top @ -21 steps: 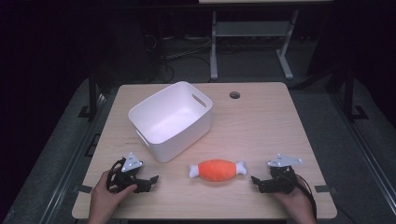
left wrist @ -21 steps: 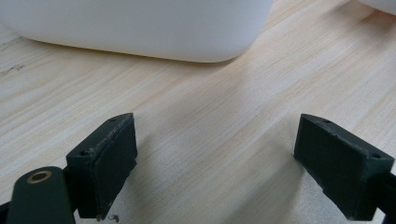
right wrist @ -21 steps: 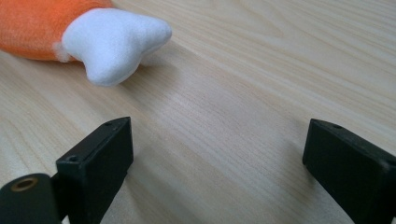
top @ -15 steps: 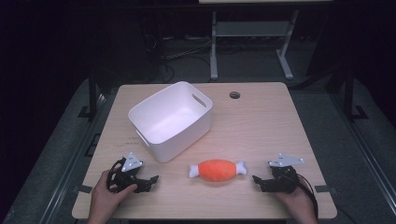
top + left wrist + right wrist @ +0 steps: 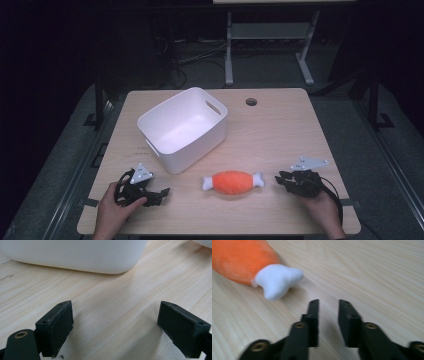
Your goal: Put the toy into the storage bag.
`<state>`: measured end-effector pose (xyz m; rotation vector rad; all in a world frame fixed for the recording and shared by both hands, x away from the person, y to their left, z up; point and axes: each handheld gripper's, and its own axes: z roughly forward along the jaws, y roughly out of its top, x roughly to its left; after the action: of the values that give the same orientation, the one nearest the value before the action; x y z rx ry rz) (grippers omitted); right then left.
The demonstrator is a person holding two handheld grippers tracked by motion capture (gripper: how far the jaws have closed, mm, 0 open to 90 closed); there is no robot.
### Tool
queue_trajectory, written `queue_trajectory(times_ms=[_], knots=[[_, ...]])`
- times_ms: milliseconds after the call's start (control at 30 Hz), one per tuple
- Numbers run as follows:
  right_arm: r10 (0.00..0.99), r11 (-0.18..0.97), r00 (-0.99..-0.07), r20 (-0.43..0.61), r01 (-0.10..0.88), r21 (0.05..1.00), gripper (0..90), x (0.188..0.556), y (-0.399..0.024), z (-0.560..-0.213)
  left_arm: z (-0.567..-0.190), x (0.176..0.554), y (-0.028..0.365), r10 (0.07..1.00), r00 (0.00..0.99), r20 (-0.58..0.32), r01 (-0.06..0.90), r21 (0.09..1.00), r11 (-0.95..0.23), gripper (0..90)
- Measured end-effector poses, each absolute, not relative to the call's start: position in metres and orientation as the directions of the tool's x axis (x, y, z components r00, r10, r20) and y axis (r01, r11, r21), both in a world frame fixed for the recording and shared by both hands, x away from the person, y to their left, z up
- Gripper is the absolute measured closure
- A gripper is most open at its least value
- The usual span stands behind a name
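My right tool [image 5: 281, 179], jaws nearly together with nothing between them, sits lower right beside the plush drumstick [image 5: 232, 182] at lower centre of the counter [image 5: 280, 125]; my left tool [image 5: 159, 192] gapes wide, empty.

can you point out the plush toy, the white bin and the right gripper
plush toy [image 5: 231, 182]: high view, middle of its orange body
white bin [image 5: 214, 123]: high view, right side wall below the handle slot
right gripper [image 5: 328, 308]: right gripper view, midway between its fingertips
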<state>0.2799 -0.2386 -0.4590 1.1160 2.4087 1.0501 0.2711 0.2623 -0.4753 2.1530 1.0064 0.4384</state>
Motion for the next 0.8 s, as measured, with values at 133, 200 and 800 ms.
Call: queue_trajectory(times_ms=[133, 200, 800], knots=[[0.722, 0.462, -0.691, 0.040, 0.525, 0.715, 89.7, 0.290, -0.234, -0.455, -0.475, 0.271, 0.262, 0.771, 0.637, 0.006, 0.530, 0.723, -0.444, 12.4], [0.720, 0.464, -0.692, 0.043, 0.527, 0.712, 89.7, 0.292, -0.233, -0.454, -0.475, 0.271, 0.262, 0.771, 0.637, 0.006, 0.530, 0.723, -0.444, 12.4], [0.656, 0.499, -0.753, 0.057, 0.489, 0.716, 89.6, 0.328, -0.204, -0.458, -0.475, 0.271, 0.262, 0.772, 0.636, 0.004, 0.531, 0.723, -0.442, 12.4]])
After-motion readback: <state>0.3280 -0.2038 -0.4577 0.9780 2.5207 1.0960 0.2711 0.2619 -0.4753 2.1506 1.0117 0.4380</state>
